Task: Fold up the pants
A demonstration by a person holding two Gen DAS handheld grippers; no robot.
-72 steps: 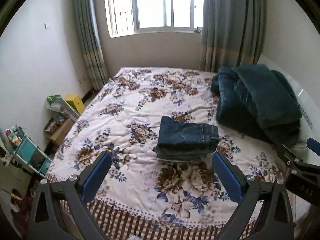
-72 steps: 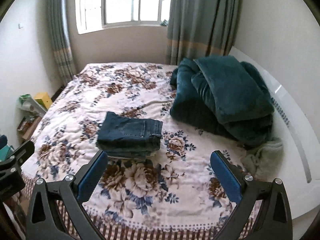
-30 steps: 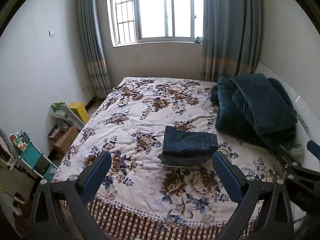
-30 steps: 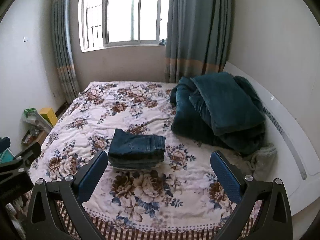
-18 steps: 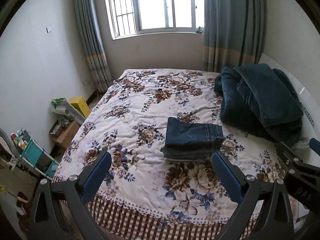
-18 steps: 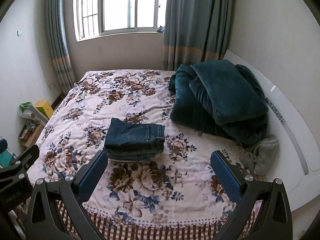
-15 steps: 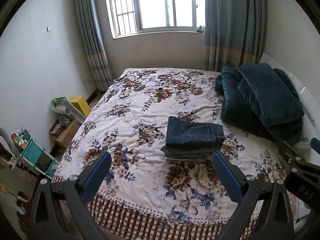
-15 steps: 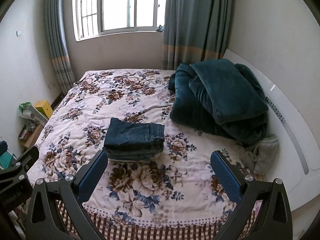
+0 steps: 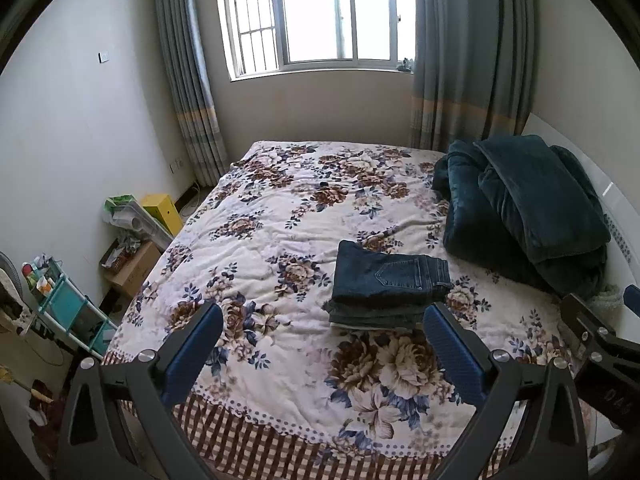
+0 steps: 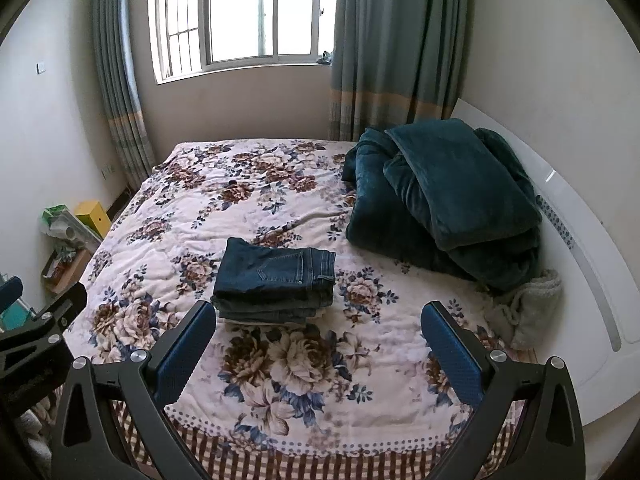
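- A bed [image 9: 280,216] covered by a floral quilt was seen filling the room below a window [image 9: 320,16].
- A dark teal blanket [image 10: 448,196] was piled at the bed's right side.
- Folded blue pants [image 9: 386,284] were stacked near the quilt's middle.
- The left claw [image 9: 322,348] and right claw [image 10: 316,346] were held wide apart, empty, above the bed's near edge.

Upside-down digits "045" on the right gripper [image 9: 612,396].

Black hand-held gripper [image 9: 322,340] frame, blue ribbed pads [image 9: 454,354], silver screws.
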